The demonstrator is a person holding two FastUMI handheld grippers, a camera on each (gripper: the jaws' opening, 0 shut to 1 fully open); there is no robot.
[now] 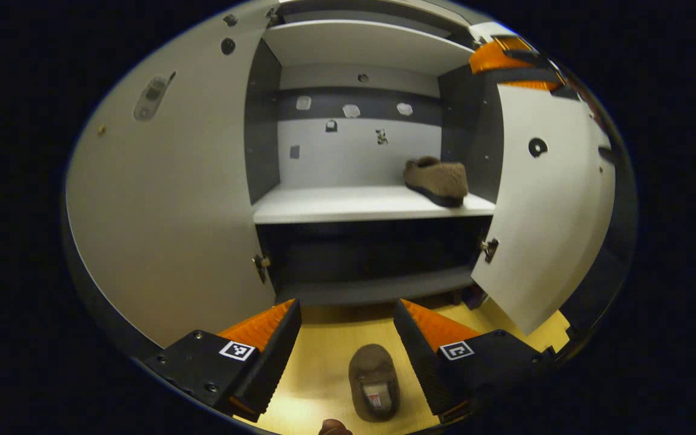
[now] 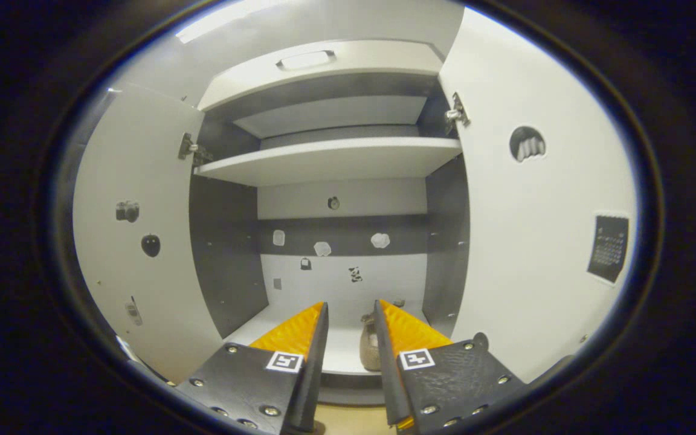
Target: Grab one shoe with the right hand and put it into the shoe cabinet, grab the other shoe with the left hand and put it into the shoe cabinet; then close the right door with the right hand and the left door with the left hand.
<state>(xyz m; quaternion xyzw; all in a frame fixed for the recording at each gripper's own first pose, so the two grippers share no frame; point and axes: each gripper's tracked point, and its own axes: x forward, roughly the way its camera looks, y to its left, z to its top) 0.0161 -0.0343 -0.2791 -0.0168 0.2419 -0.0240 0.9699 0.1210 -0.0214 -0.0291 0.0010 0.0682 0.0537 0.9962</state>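
Note:
One brown shoe [image 1: 435,180] rests on the right end of the cabinet's middle shelf [image 1: 348,205]. The other brown shoe [image 1: 374,382] lies on the yellow floor, toe toward the cabinet. My left gripper [image 1: 347,305] is open above it, a finger on either side and neither touching. In the right gripper view, my right gripper [image 2: 351,304] is open by a narrow gap in front of the shelf. The shelved shoe [image 2: 370,347] shows beyond the gap, apart from the fingers. An orange and black piece [image 1: 505,57], likely the right gripper, shows over the right door.
Both cabinet doors stand open: the left door [image 1: 173,199] swung wide, the right door [image 1: 547,205] angled outward. An upper shelf [image 2: 330,158] and a dark lower compartment [image 1: 372,254] are in the cabinet. Yellow floor [image 1: 318,356] lies in front.

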